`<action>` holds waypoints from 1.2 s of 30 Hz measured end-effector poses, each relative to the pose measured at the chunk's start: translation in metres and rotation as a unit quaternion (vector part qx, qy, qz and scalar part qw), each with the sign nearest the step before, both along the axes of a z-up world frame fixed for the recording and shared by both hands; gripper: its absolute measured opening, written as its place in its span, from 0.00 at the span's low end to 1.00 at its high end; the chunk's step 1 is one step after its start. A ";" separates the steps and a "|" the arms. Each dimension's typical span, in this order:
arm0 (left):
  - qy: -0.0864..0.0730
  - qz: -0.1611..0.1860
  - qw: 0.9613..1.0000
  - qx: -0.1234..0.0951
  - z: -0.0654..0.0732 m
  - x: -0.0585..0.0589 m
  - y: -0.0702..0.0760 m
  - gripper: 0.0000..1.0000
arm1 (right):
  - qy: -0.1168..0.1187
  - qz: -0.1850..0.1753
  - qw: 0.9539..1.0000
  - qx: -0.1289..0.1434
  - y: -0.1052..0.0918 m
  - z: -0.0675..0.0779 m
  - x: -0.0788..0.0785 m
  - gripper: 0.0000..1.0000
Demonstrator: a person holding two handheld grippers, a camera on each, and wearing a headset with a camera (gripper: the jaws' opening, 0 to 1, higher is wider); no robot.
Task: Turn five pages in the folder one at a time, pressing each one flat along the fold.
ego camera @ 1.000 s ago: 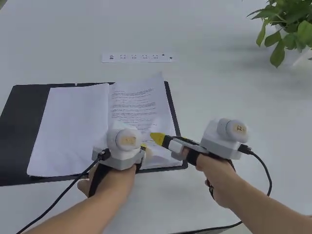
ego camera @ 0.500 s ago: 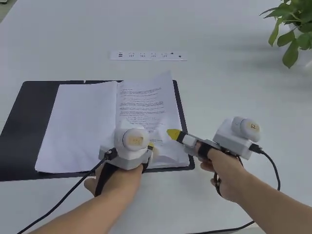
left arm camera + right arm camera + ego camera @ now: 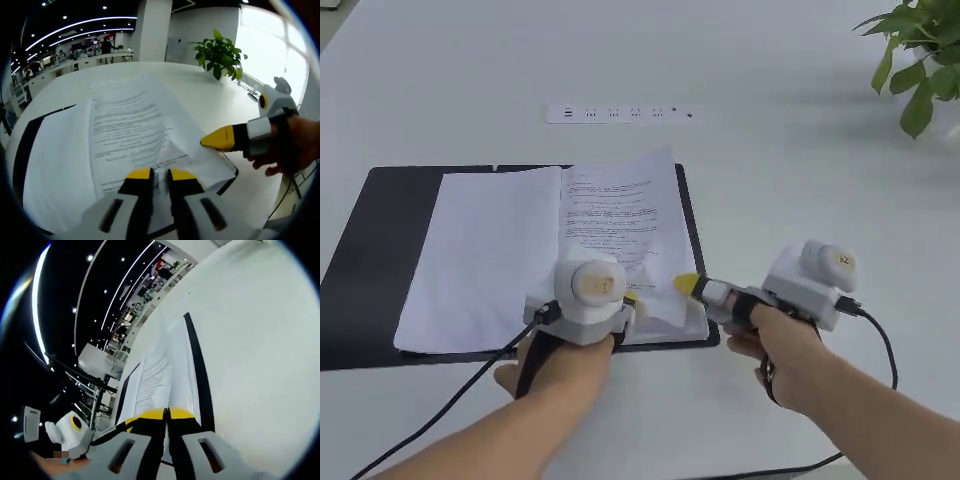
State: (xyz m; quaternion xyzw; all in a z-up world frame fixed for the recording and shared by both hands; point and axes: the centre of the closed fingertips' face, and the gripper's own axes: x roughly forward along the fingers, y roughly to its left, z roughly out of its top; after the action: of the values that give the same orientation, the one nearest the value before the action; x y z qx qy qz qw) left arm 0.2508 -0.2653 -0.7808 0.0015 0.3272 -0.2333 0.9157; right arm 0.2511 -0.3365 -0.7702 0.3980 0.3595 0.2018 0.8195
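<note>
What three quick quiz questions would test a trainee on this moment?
1. True or false: the folder lies closed.
2. What stands at the far right of the table? A) plant B) mug C) lamp
3. Which gripper's yellow tip sits at the right edge of the printed page?
Key: 1 false, it lies open; 2 A; 3 the right gripper.

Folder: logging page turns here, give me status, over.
Right gripper shut on printed page's lifted corner. Left gripper, jaws narrowly apart, low on that page, right of the fold. Folder open flat; nothing in the way.
</note>
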 end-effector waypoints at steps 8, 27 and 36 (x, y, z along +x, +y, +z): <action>0.011 -0.011 1.000 -0.027 0.008 -0.008 -0.008 0.33 | 0.006 -0.020 1.000 0.017 -0.010 0.012 0.002 0.00; -0.040 -0.015 0.999 -0.023 0.065 -0.036 0.068 0.43 | -0.046 -0.021 0.996 0.067 0.027 0.090 0.005 0.00; -0.064 0.003 0.998 -0.027 0.088 -0.047 0.116 0.45 | -0.079 -0.013 0.994 0.075 0.066 0.125 0.005 0.00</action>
State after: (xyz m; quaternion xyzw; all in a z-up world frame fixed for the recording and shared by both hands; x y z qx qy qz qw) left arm 0.2040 -0.1495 -0.6928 -0.0089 0.2614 -0.2390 0.9351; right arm 0.2560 -0.2700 -0.6456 0.4458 0.2726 0.2479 0.8157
